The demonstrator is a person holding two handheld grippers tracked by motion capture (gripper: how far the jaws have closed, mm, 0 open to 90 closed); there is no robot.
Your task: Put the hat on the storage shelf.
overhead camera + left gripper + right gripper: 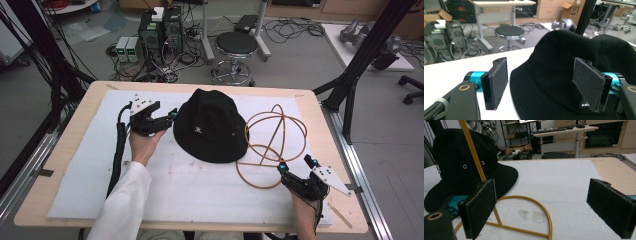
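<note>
The room is a cluttered lab: a round black stool (236, 44) and computer towers (161, 30) stand on the grey floor beyond the wooden table (75, 125), with cables strewn between them. A white foam sheet (190, 185) covers most of the tabletop.

Near the middle of the sheet sits a black bucket hat (210, 125), crown up and brim down flat on the foam. The fabric is soft and matte, with a small white emblem on the side facing the person and two little metal eyelets visible in the right gripper view. Its brim is wide and rounded, with rows of stitching.

Just beside the hat, on the person's right, rests a hat stand of bent orange-yellow wire (272, 142), its hoops crossing; the hat's brim touches or overlaps one hoop.

The left gripper (167, 117) is held at the hat's left edge, jaws spread apart, with the brim lying between them in the left gripper view and nothing pinched. The right gripper (296, 164) hovers by the near edge of the wire stand, jaws likewise wide apart and holding nothing.
</note>
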